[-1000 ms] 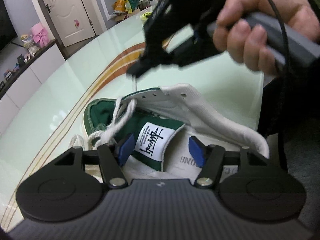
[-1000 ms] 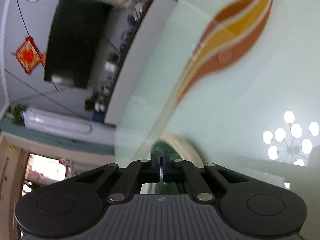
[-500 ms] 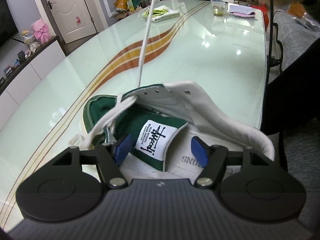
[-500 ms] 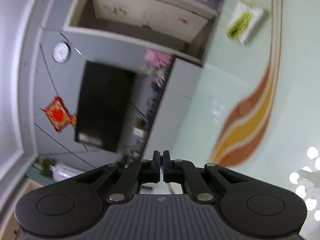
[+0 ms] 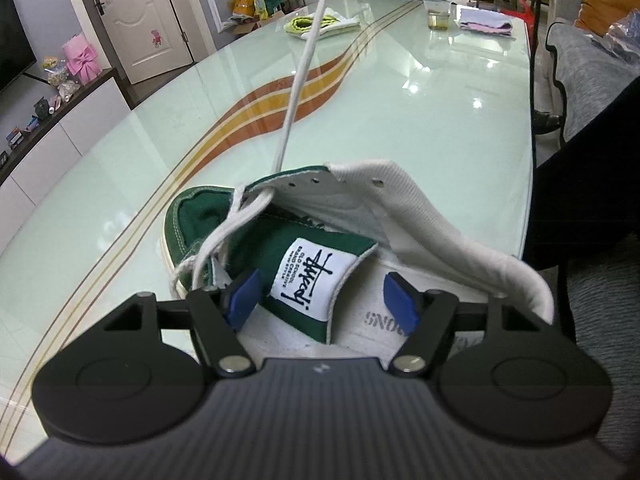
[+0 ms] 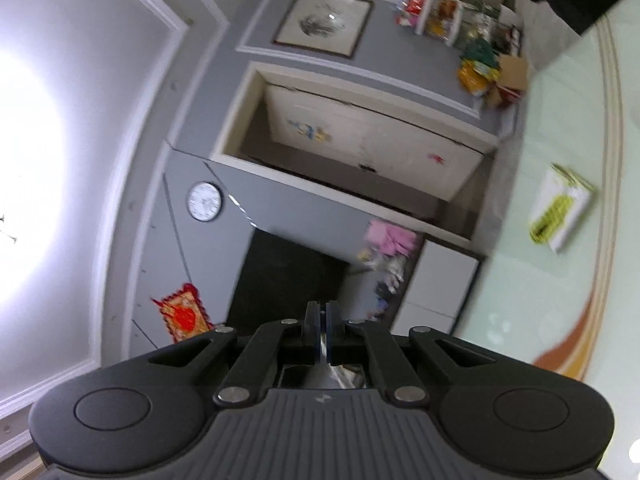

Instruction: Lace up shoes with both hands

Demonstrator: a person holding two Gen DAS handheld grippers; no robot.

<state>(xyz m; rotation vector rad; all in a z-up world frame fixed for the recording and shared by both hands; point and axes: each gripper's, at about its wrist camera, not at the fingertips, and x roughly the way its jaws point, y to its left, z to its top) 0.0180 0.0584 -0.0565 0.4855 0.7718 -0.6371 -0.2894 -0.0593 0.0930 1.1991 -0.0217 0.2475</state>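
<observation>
taut lace (image 5: 298, 80) crossing above shoe (image 5: 304, 240), table (image 5: 440, 120) beyond bare

One green-and-white shoe (image 5: 280, 240) near the tabletop's (image 5: 440, 120) near edge, threaded with one white lace (image 5: 298, 80). Toward the far edge: one clear cup (image 5: 437, 13), one folded pink cloth (image 5: 485, 24), one yellow-and-white cloth (image 5: 324, 24). Two grippers: left gripper (image 5: 322, 300), right gripper (image 6: 323, 334).
</observation>
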